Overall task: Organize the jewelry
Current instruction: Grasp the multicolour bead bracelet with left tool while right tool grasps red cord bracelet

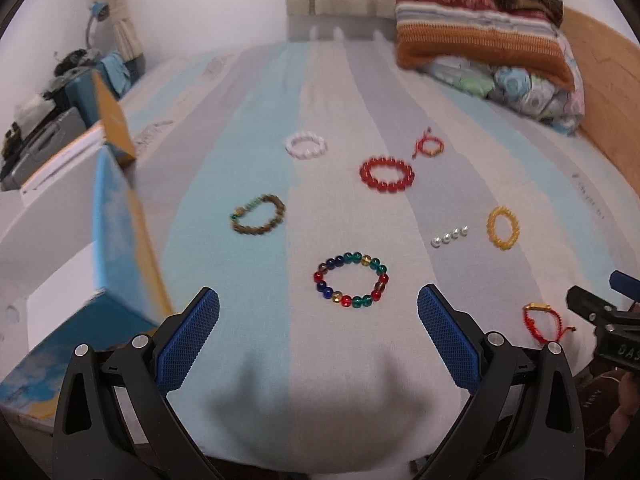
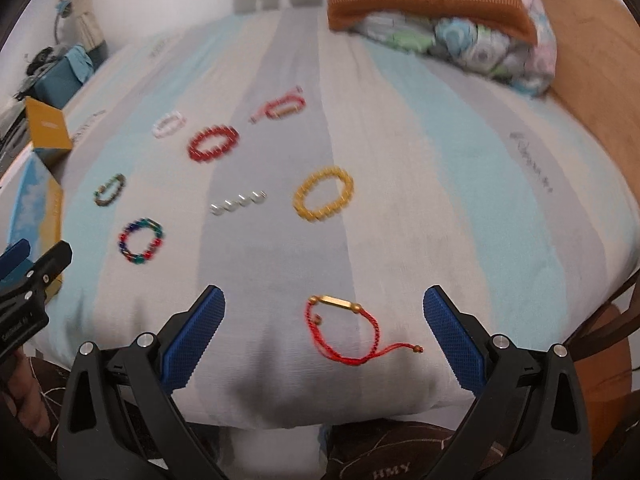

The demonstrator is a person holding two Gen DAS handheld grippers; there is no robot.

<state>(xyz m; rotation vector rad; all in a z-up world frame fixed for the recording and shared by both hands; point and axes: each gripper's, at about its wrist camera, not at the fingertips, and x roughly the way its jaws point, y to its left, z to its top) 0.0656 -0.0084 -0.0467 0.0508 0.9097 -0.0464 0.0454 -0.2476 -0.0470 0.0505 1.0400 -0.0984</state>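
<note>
1. Left tool (image 1: 318, 332) gapes wide, empty, just short of the multicolour bracelet (image 1: 351, 279) lying flat on the bed (image 1: 260, 120)
2. Right tool (image 2: 324, 334) – equally wide – flanks the red cord bracelet (image 2: 344, 330), its gold bar crosswise
3. Blue box (image 1: 116, 240) at the bed's left edge – contents hidden
</note>
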